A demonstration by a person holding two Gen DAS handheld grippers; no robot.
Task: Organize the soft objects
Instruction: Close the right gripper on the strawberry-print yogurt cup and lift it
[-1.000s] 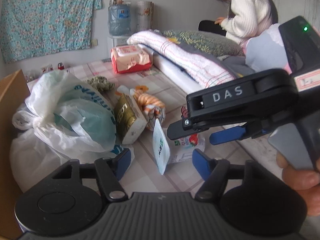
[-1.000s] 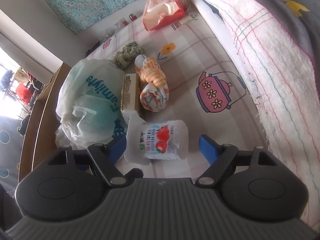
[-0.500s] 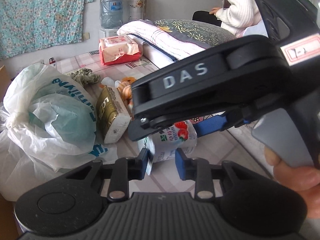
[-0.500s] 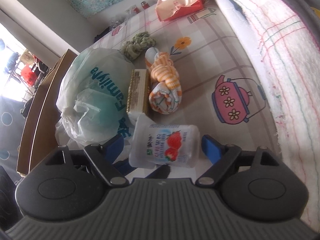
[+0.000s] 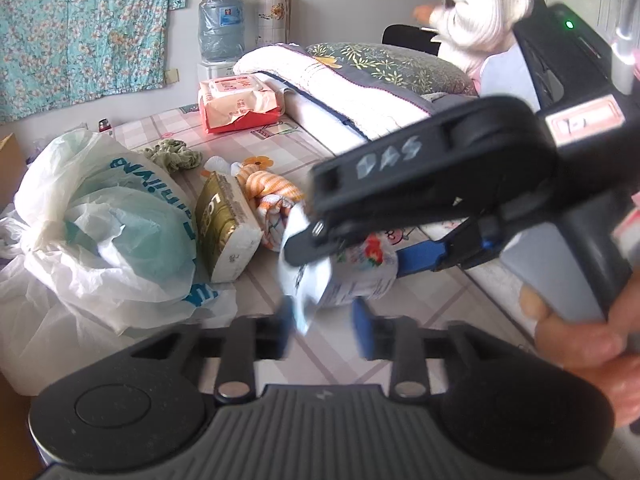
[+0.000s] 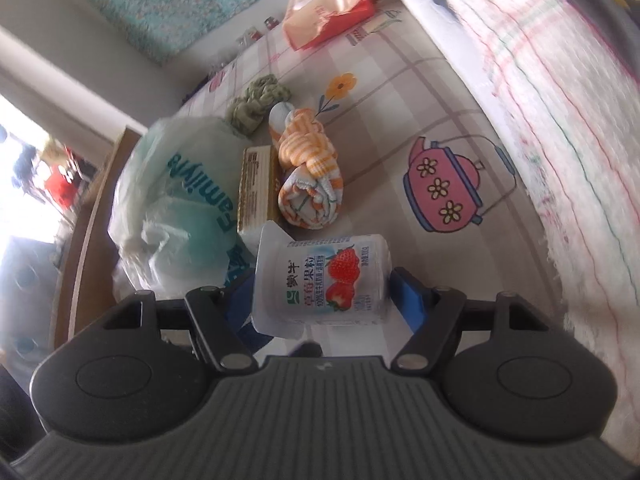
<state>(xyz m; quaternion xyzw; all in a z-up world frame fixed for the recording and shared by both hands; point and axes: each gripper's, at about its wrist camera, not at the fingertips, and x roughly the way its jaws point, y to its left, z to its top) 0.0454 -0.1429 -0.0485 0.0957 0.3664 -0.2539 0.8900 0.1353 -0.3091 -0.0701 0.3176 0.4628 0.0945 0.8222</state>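
The strawberry yogurt cup is white, soft-sided plastic with red strawberries and a peeled foil lid flapping at its left end. It lies on its side low in the right wrist view, on the checked bed sheet below the rolled orange striped towel. The right tongs straddle the cup, closing, blue pads at both ends, grip not yet firm. The left tongs, low centre in their own view, are opening, released, with the lid's edge between the pads. A second ago the cup sat clear of the right pads; half a second ago the left pads stood nearly together.
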